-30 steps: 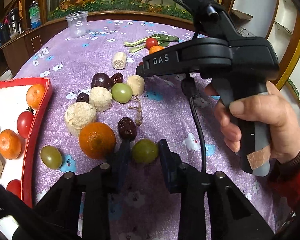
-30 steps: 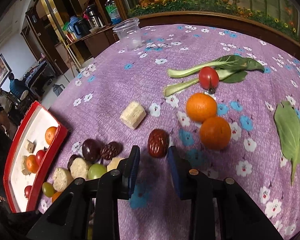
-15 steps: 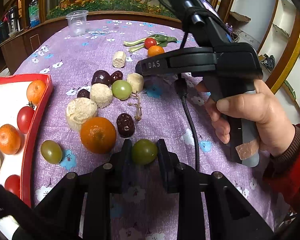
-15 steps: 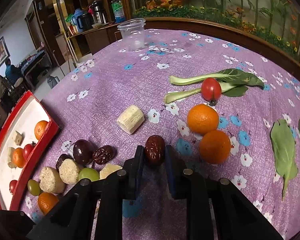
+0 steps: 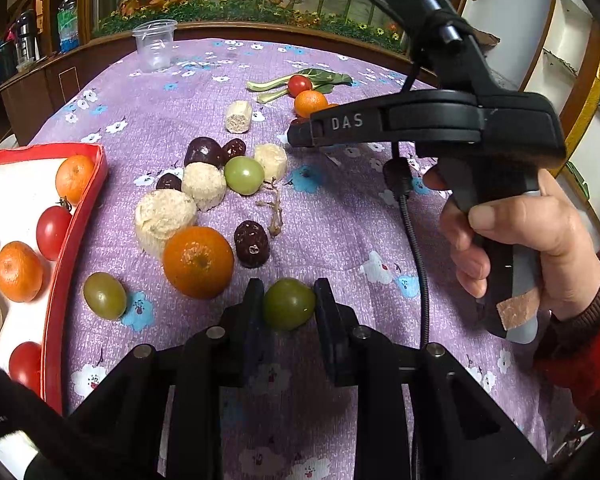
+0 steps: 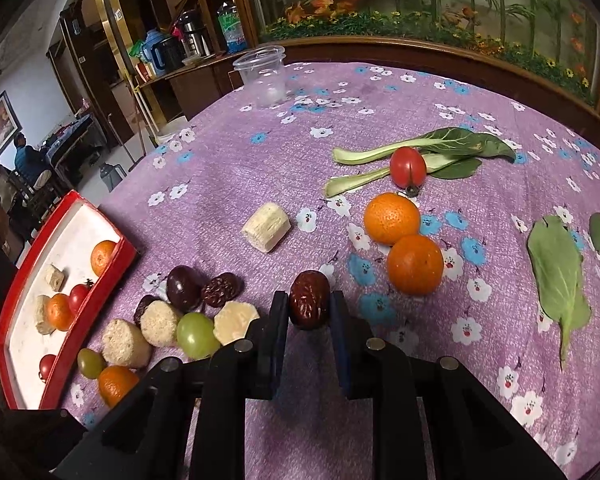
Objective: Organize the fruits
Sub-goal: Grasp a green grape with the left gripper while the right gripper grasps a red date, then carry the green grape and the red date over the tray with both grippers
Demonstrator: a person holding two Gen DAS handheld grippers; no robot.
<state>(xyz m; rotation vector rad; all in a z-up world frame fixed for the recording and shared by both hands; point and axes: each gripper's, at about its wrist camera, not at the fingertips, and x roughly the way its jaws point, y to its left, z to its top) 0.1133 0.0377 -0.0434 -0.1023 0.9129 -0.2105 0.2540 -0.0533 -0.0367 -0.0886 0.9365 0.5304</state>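
Tray (image 5: 80, 216) lies left of the fruit pile (image 5: 204, 200).

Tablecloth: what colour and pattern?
The tablecloth is purple with small white and blue flowers; the right wrist view shows it best.

Your purple cloth-covered table (image 6: 228, 168) carries a white and blue flower print. Your red-rimmed rectangular tray (image 5: 80, 216) is white inside. The round grape (image 5: 289, 309) is green; the wrinkled oval date (image 6: 309, 305) is dark red.

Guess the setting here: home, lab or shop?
Probably a home dining room: a round table under a purple flowered tablecloth, a dark wooden sideboard holding kettles and bottles, and a large bamboo mural behind it.
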